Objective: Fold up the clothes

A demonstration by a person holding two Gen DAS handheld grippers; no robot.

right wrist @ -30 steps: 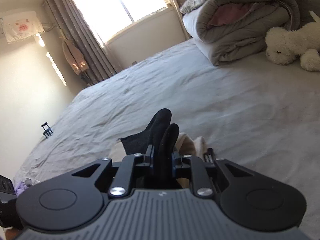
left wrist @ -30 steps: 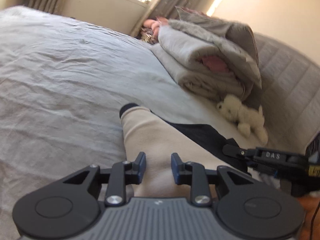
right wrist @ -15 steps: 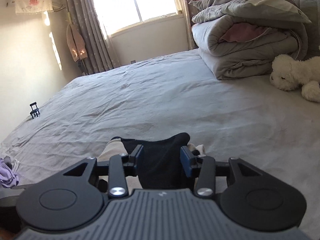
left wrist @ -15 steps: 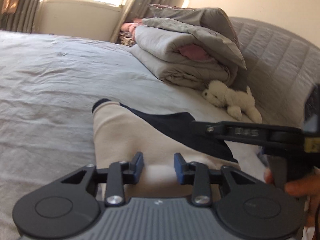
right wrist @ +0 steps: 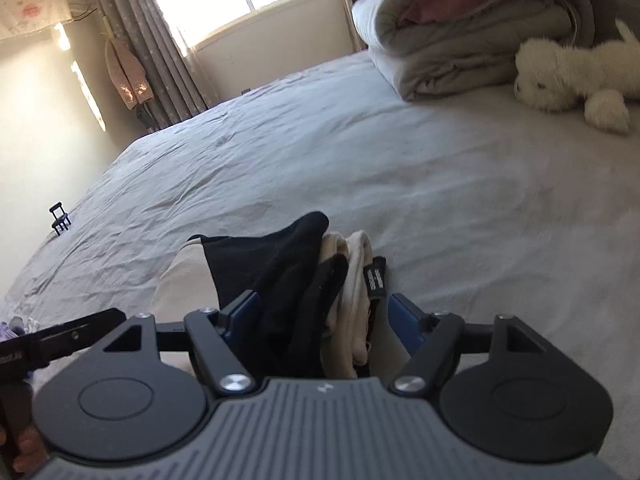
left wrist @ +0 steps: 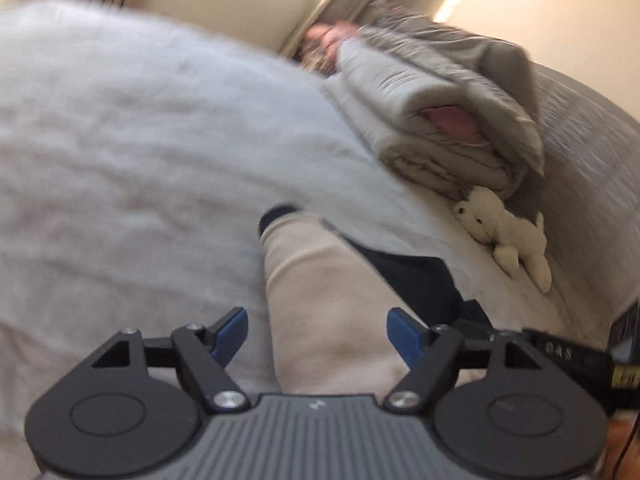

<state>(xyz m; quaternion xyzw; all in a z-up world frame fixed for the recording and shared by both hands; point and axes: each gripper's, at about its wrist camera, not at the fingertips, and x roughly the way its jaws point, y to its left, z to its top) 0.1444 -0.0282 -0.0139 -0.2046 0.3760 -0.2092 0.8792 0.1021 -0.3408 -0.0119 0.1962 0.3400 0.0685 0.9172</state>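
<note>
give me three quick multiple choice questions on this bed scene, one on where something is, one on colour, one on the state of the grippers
1. Where does the stuffed toy lie?
A. on the bed beside the folded duvet
B. on the small chair
C. on top of the garment

2. What colours is the garment in front of the grippers?
A. red and white
B. beige and black
C. all green

3. How do the jaws of the left gripper and the right gripper stand?
A. both clamped shut
B. only the left one apart
C. both apart

Answers:
1 A, the white toy rests on the sheet right next to the grey bundle.
2 B, a beige sleeve lies over black cloth.
3 C, the blue pads of each stand wide, with cloth loose between them.
</note>
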